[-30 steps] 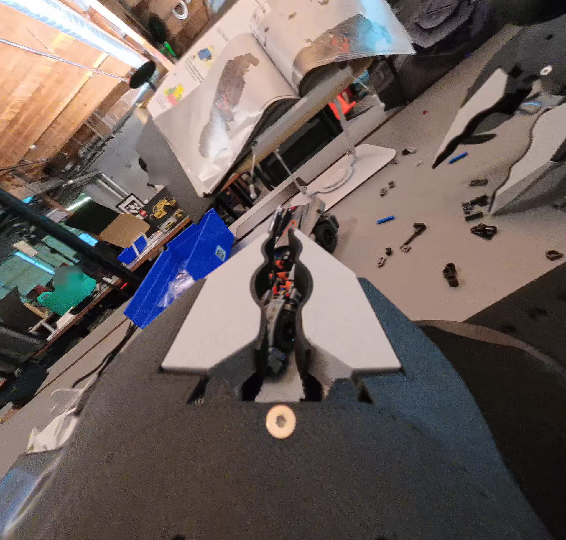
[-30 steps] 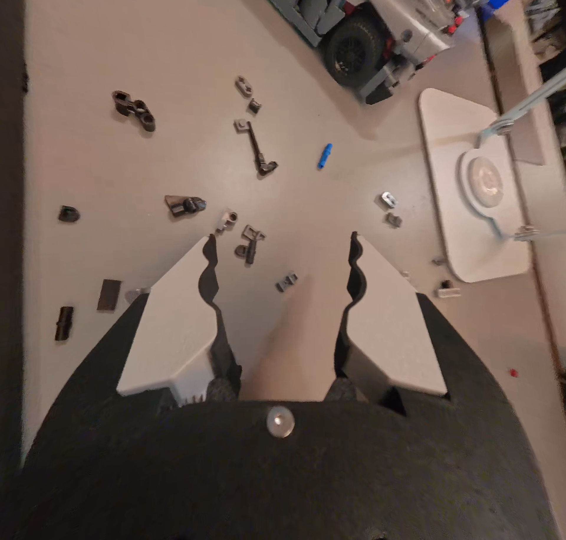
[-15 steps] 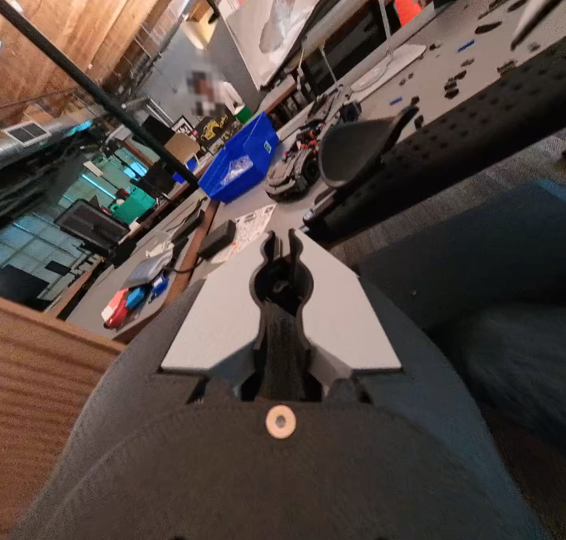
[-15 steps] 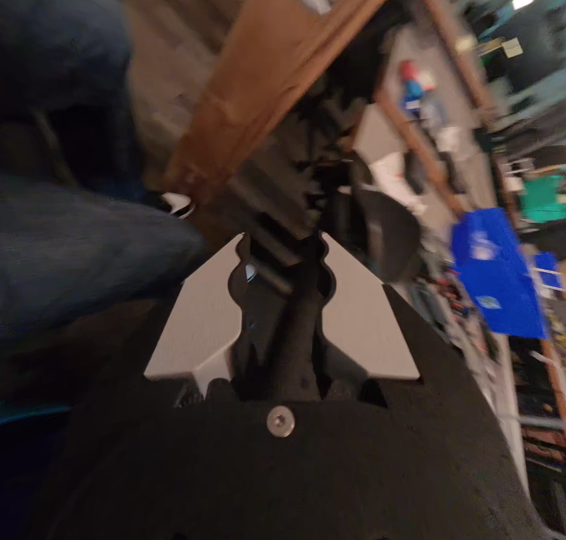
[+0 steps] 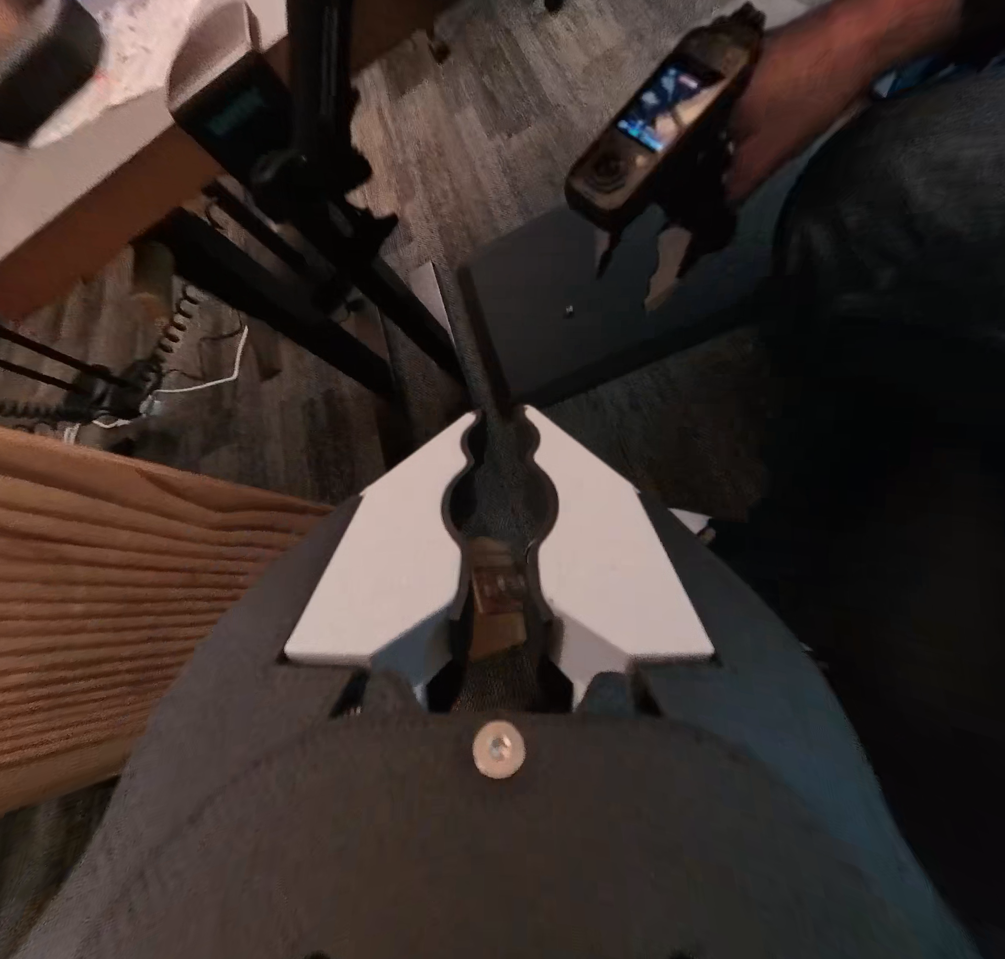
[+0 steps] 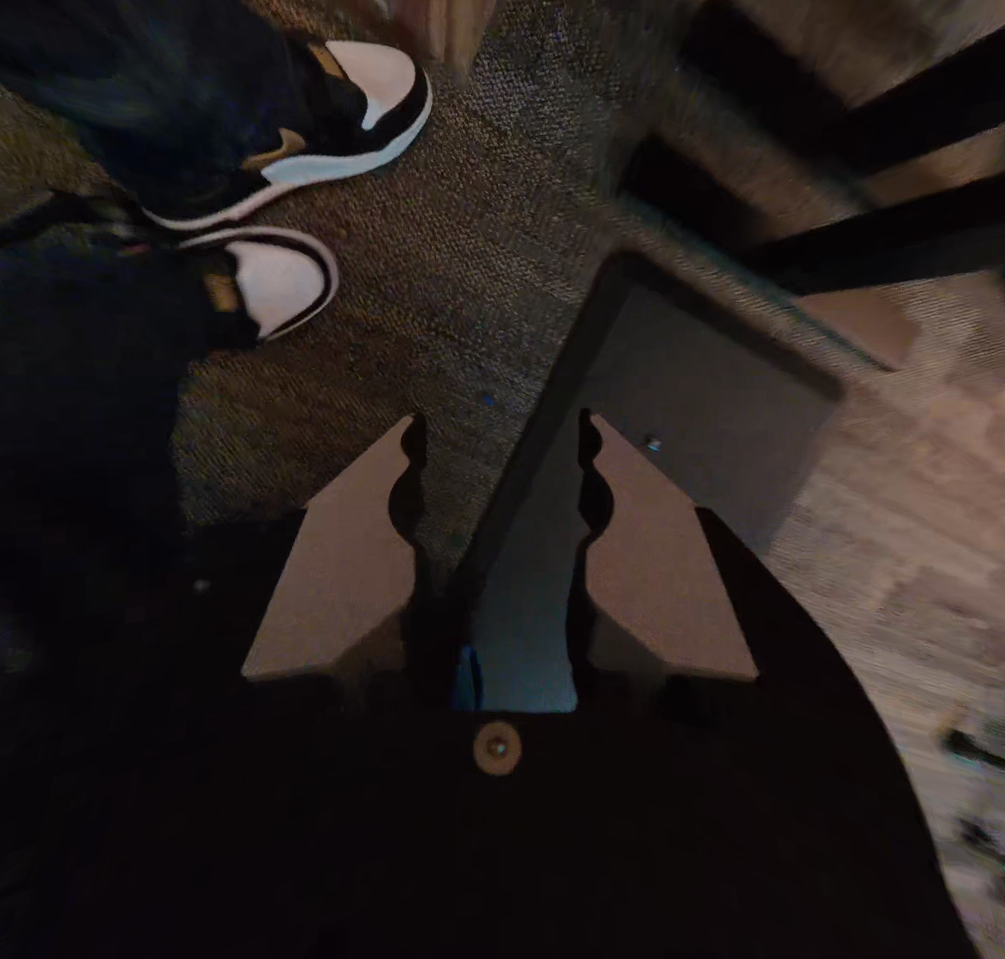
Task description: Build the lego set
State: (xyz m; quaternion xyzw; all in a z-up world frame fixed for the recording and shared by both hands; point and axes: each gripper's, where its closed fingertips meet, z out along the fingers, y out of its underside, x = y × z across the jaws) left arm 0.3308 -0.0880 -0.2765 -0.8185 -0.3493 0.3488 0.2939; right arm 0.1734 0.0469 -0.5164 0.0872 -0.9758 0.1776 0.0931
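Note:
No lego model or loose pieces show in either view; both views look down at the floor. My left gripper (image 5: 500,416) is shut and empty, pointing down over the edge of a dark grey flat board (image 5: 549,307) on the carpet. My right gripper (image 6: 500,419) is open and empty above the same board (image 6: 707,416). It also shows in the left wrist view (image 5: 647,258), held by a person's hand, with its camera (image 5: 652,117) on top.
Grey carpet (image 5: 489,117) covers the floor. A tan table edge (image 5: 81,198) and black table legs (image 5: 321,90) stand at upper left, and a wooden panel (image 5: 109,579) at left. The person's forearm (image 5: 843,46), dark trouser leg (image 5: 897,280) and two black-and-white shoes (image 6: 370,101) (image 6: 283,280) are close by.
Both grippers have swung off the table and now point down at the floor. The lego car and loose pieces have left view. The right gripper's gap is narrower than 1.0 s ago.

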